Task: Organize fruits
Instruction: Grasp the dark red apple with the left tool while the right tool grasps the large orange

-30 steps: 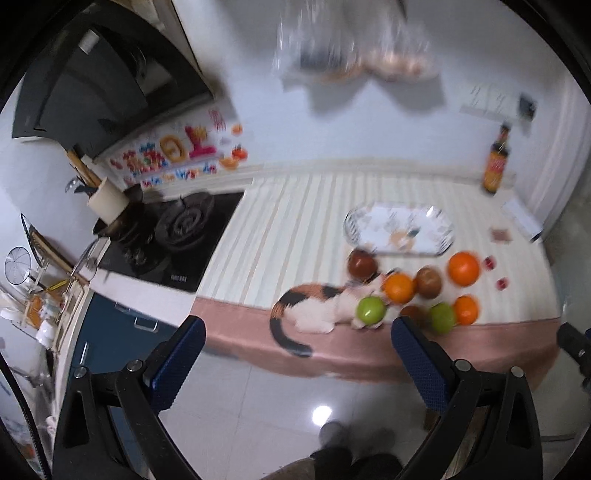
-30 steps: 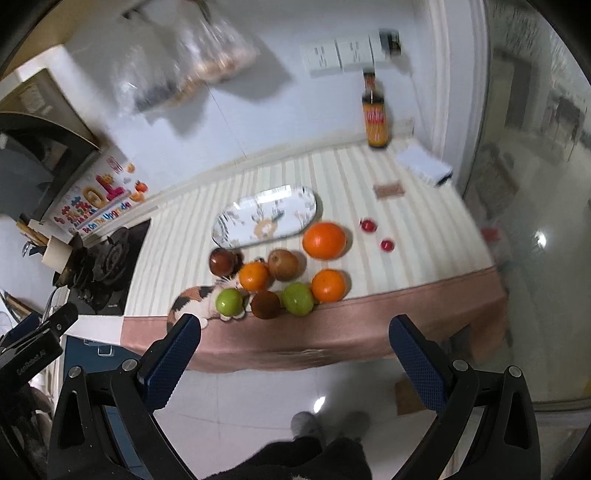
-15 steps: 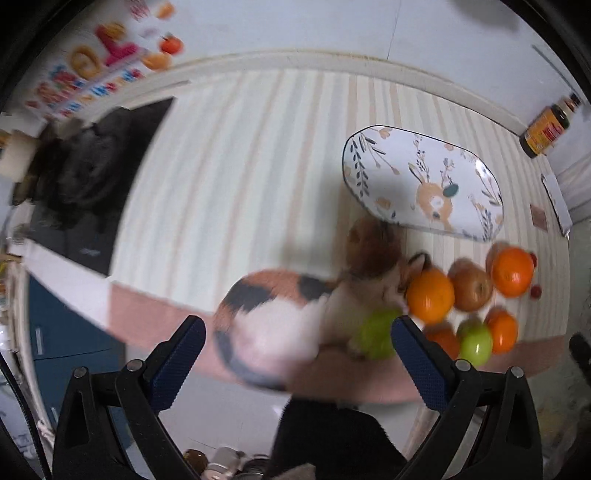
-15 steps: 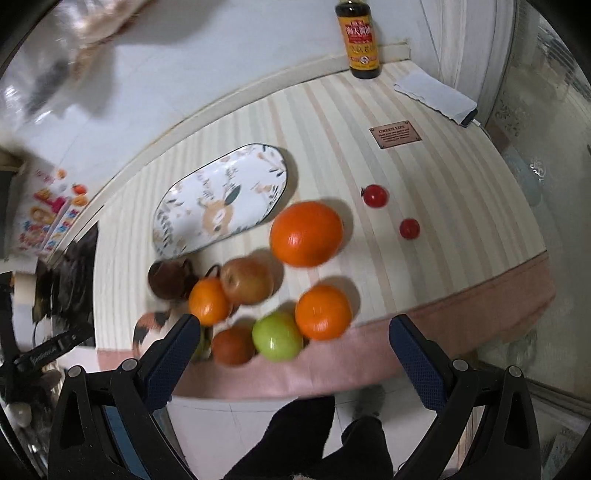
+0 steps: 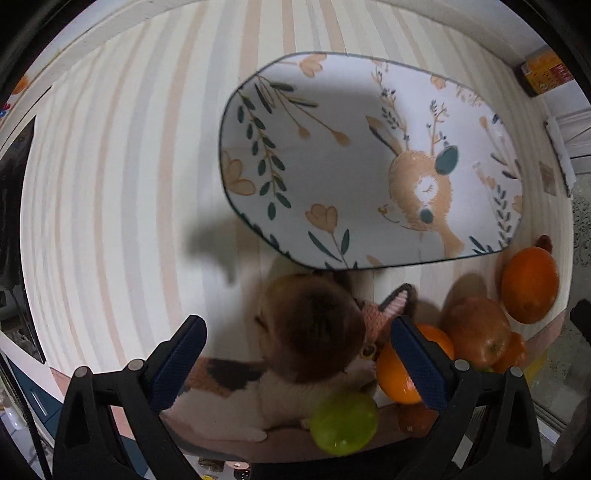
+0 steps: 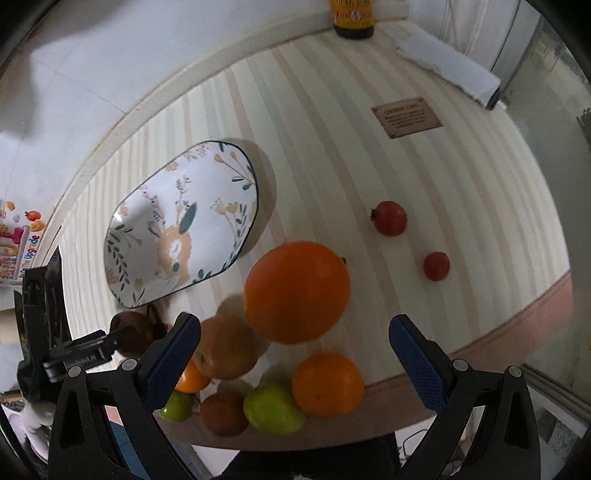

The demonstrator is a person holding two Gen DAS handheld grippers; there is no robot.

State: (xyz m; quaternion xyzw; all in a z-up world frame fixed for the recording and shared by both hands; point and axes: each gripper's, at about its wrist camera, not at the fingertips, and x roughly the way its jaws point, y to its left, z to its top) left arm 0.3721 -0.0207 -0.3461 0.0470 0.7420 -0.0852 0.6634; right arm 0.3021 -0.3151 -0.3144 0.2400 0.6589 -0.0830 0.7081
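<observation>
Left wrist view: left gripper [image 5: 295, 354], jaws spread wide, nothing held, poised above a dark brown fruit [image 5: 314, 328] that lies between its blue fingers [image 5: 177, 362]. Under and beside that fruit, a calico knitted cat toy [image 5: 229, 384]; a green apple [image 5: 343, 422] at the counter edge just below it. Ahead of the gripper, an oval deer-print plate [image 5: 332, 155], bare, on the striped counter mat [image 5: 110, 166]. Right wrist view: right gripper [image 6: 295, 354], jaws likewise fully apart and empty, over a large orange [image 6: 297, 291]. Nearer its left finger, a russet apple [image 6: 229, 349]; below, a smaller orange [image 6: 327, 384], a second green apple [image 6: 273, 408], a brown fruit [image 6: 223, 413]. Ahead to the right, two small red fruits [image 6: 389, 218], well apart from the cluster. Far ahead, a sauce bottle [image 6: 352, 18].
</observation>
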